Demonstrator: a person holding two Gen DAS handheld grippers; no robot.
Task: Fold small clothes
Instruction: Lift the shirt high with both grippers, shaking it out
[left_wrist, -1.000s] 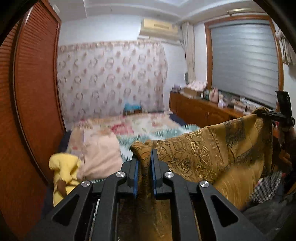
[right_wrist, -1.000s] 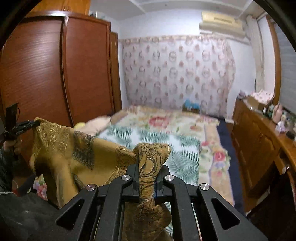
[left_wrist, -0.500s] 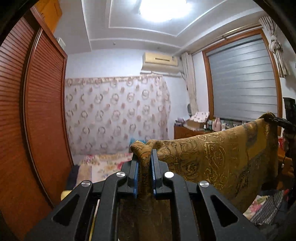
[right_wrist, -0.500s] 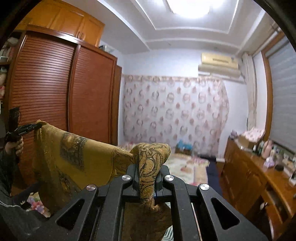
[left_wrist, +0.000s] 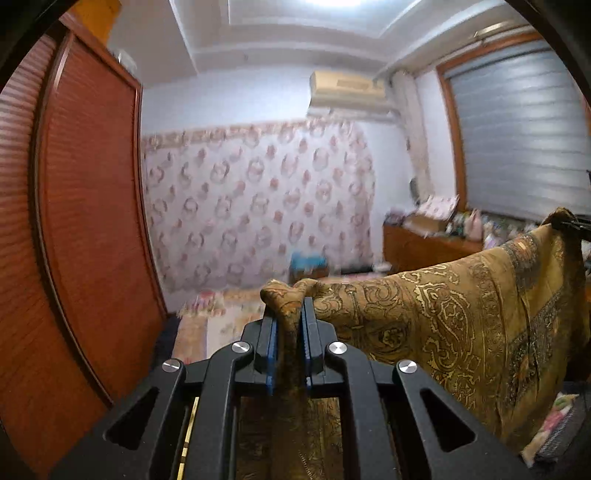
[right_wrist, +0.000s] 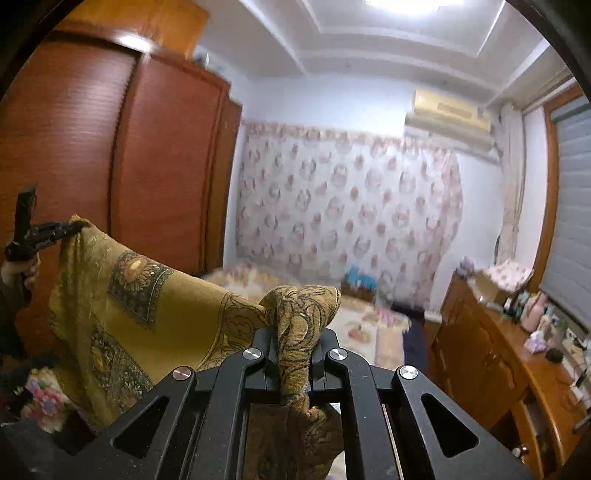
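The left gripper (left_wrist: 289, 321) is clamped tight on a bunched corner of the mustard-gold patterned cloth (left_wrist: 443, 317), the fabric squeezed between its blue-lined fingers (left_wrist: 272, 343) and spilling over their tips. The right gripper (right_wrist: 295, 332) pinches another corner of the same cloth (right_wrist: 155, 295) just as narrowly, a fold of it hanging down between the jaws. The cloth stretches in the air between the two grippers, sagging in the middle, well above the bed (right_wrist: 369, 325). Beyond it stands the red-brown wardrobe (right_wrist: 92, 166) on the left and a wooden dresser (right_wrist: 491, 343) on the right, its top crowded with small bottles and an open cardboard box (left_wrist: 424, 221) whose contents are too blurred to tell. Farthest off hangs a floral curtain (left_wrist: 258, 206).
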